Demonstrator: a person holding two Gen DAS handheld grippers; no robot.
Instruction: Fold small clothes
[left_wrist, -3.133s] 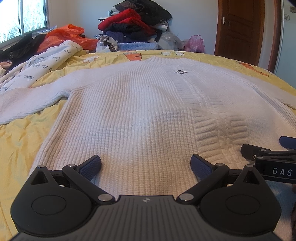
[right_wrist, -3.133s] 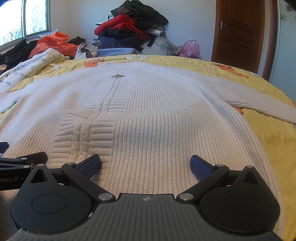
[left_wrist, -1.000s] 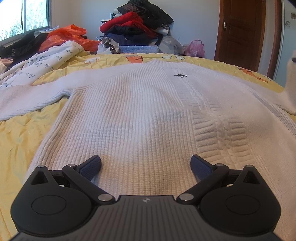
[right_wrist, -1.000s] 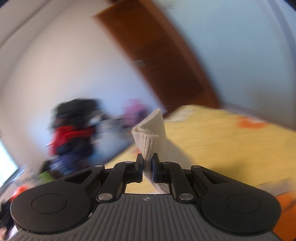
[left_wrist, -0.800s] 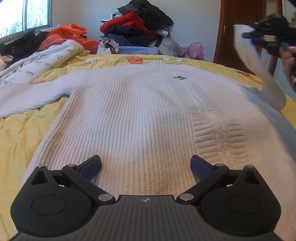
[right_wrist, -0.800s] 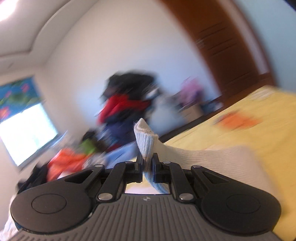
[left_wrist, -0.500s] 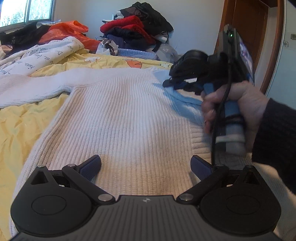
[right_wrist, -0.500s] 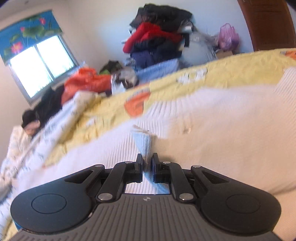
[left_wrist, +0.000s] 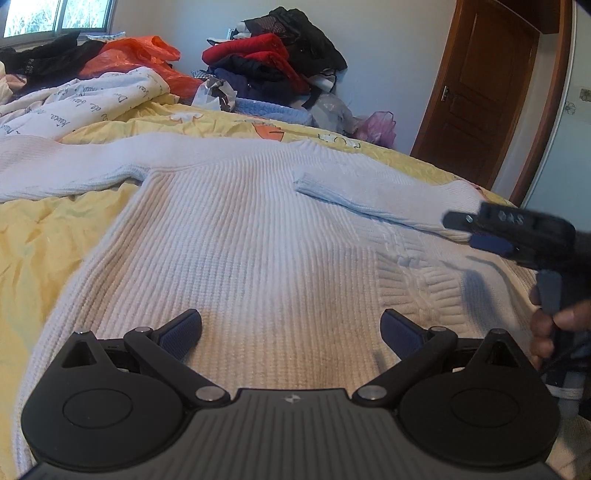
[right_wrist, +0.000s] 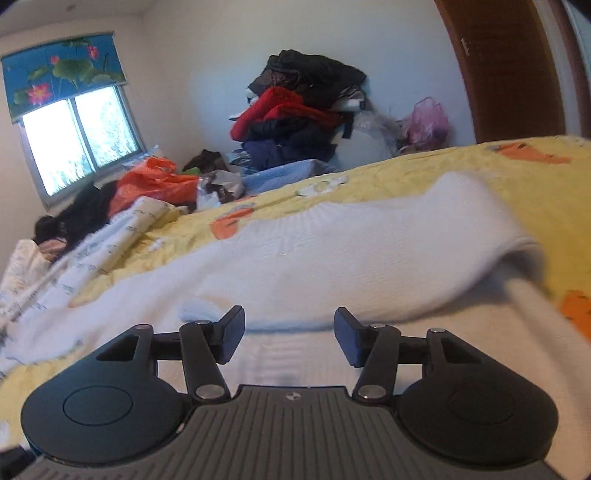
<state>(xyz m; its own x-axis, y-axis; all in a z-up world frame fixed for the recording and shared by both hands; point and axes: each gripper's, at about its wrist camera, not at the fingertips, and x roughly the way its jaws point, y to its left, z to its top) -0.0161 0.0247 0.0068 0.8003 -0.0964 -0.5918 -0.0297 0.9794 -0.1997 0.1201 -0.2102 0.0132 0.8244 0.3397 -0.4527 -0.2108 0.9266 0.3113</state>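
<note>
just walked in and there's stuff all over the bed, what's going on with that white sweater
A person with a two-finger gripper in each hand is folding a white ribbed knit sweater spread flat on a yellow patterned bedspread. One sleeve lies folded across the chest; the other long sleeve is spread out to the side. The right gripper is opening with nothing between its fingers, just short of the folded sleeve. The left gripper hovers open over the hem.
</note>
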